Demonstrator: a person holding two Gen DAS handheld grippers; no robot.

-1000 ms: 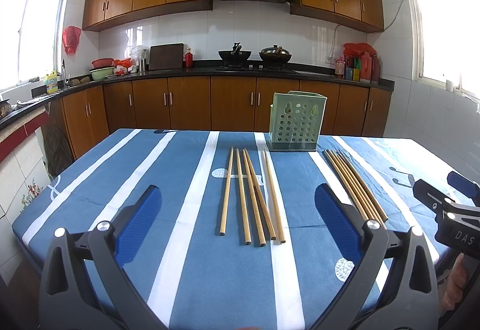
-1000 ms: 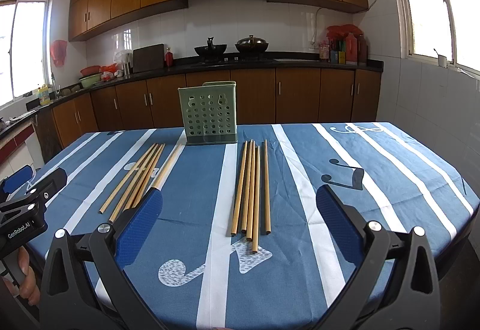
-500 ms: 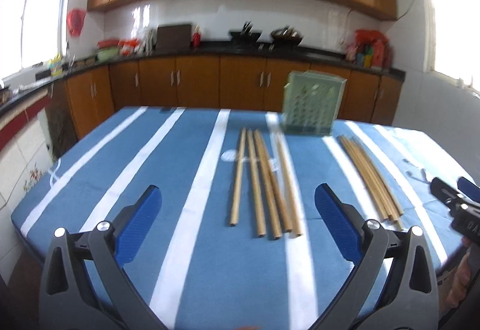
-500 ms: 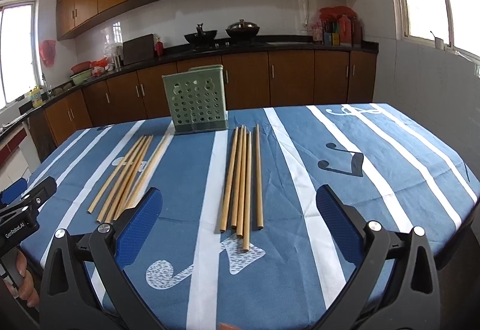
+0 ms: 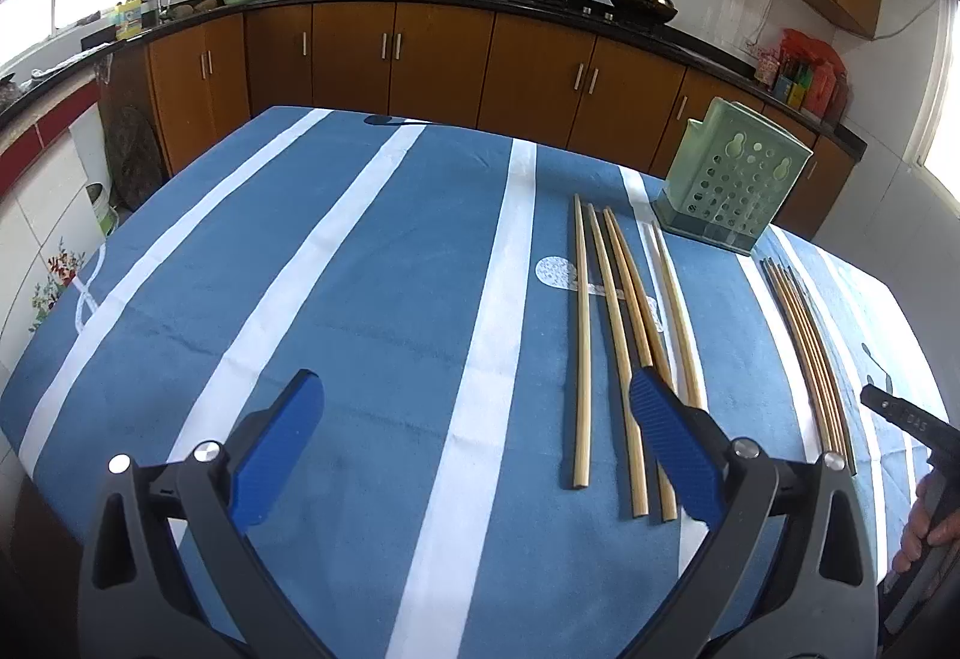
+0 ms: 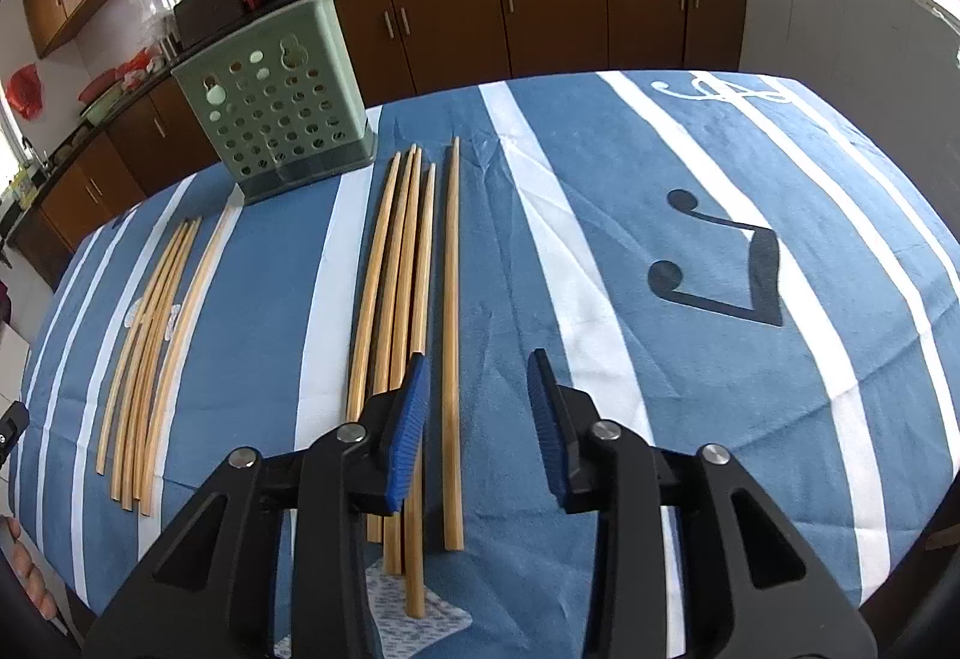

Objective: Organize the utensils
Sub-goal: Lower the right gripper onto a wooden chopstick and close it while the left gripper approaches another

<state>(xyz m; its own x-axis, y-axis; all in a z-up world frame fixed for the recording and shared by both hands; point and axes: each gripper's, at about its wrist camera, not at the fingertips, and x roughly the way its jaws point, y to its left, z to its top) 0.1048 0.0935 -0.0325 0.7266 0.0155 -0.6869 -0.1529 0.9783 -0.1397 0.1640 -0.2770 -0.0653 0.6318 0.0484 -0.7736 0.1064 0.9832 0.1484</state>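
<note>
Blue cloth (image 5: pixel 372 311) with white stripes covers the surface, and on it lie two sets of wooden chopsticks, all pointing toward a pale green perforated holder (image 6: pixel 273 104) that stands upright at the far side. The left gripper (image 5: pixel 474 449) hovers low over the cloth with its fingers spread wide and holding nothing — the right blue pad (image 5: pixel 675 455) sits over the near ends of the left set of chopsticks (image 5: pixel 624 335), though I cannot tell if it touches them. The right gripper (image 6: pixel 477 425) is down over the right set of chopsticks (image 6: pixel 402 287), its fingers partly apart and gripping nothing; the outermost single stick (image 6: pixel 452 335) lies in the gap between them, a little apart from its neighbours, and the left blue pad (image 6: pixel 408 428) overlaps the others. From the left wrist view the holder (image 5: pixel 729 179) stands between the far ends of the two sets, near both.
</note>
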